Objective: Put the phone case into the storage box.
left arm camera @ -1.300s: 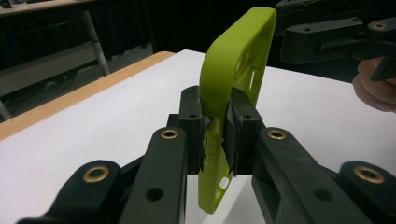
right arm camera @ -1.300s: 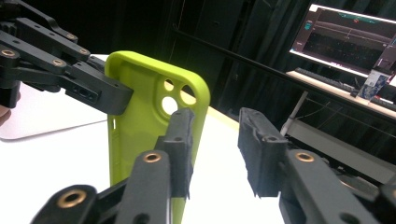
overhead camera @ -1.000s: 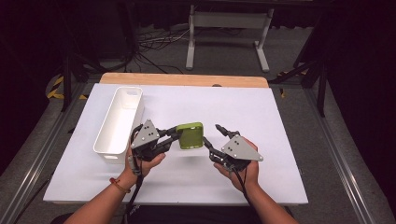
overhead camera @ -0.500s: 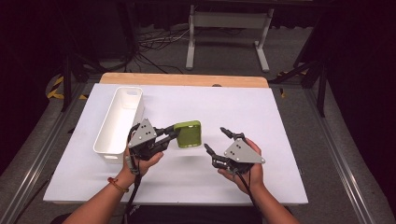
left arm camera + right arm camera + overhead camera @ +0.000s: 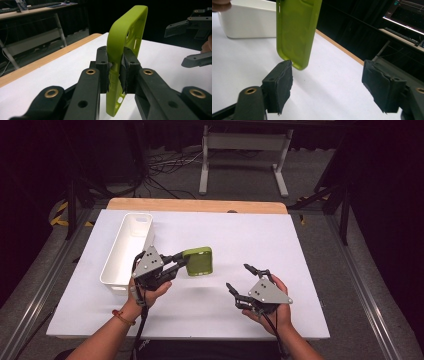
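High view: my left hand-held gripper (image 5: 179, 261) is clamped on one edge of the lime-green soft plastic phone case (image 5: 199, 261) and carries it above the white-covered surface (image 5: 300, 245), near the middle. The case lies just to the right of the long white rectangular plastic bin (image 5: 125, 251), which stands lengthwise on the left part of the surface. My right hand-held gripper (image 5: 243, 279) sits lower right of the case, well apart from it, with nothing between its jaws; they have just been opening and now stand wide. A strip of bare wooden board (image 5: 197, 205) shows along the far edge of the white cover.

Left gripper view: I see both black jaws pressed flat against the two faces of the green case's rim (image 5: 117, 63), the case standing upright on edge between them, its open side turned to the right. The right hand-held gripper (image 5: 192, 41) appears farther off at the right edge, spread.

Right gripper view: the case (image 5: 295, 32) hangs ahead of the jaws, its lower corner just above and beyond the left pad (image 5: 283, 85); I cannot tell whether they touch. The right pad (image 5: 378, 85) stands far off to the side. The white bin (image 5: 247, 21) sits behind, upper left.
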